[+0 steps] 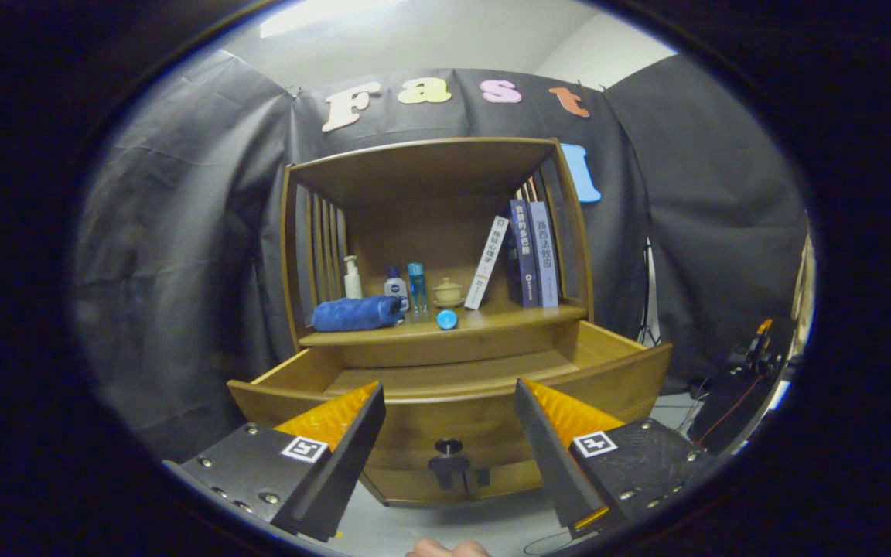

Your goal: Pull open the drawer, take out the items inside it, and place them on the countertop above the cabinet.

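Note:
A wooden cabinet stands ahead with its drawer (608, 371) pulled out toward me; the part of the drawer's inside that I can see holds nothing. A dark handle (448, 463) hangs on the drawer front, between my fingers and just beyond them. On the countertop (507, 319) above lie a rolled blue towel (358, 313) and a small blue round item (447, 319). My gripper (449, 398) is open, fingers spread wide in front of the drawer front, holding nothing.
Further back on the countertop stand a white pump bottle (352, 278), two small bottles (396, 286), a small lidded pot (448, 292) and several books (529, 254) leaning at the right. Black cloth walls surround the cabinet. A stand and cables (751, 360) sit at the right.

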`<state>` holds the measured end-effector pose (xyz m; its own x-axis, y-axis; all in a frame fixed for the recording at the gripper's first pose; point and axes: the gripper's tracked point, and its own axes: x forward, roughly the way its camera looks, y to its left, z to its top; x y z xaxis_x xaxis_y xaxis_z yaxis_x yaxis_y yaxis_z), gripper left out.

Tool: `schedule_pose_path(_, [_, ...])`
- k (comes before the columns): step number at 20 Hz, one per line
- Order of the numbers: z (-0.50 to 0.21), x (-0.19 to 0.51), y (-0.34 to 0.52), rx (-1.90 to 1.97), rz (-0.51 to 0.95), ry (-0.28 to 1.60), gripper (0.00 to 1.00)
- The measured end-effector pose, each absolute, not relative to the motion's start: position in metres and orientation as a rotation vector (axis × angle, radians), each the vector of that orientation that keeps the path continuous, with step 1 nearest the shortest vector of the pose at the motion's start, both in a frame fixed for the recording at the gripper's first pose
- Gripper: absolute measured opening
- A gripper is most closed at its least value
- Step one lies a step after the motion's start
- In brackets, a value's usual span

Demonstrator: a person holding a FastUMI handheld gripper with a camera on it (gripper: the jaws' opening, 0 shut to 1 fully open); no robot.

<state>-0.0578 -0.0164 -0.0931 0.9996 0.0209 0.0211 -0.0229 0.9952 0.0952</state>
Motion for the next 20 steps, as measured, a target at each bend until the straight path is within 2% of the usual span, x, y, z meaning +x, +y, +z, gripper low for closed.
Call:
schedule_pose_path(13, [-0.157,-0.018,0.025,-0.008,0.111,0.120,1.00])
schedule_pose_path(20, [-0.170,-0.002,0.025,0.003,0.046,0.158,0.99])
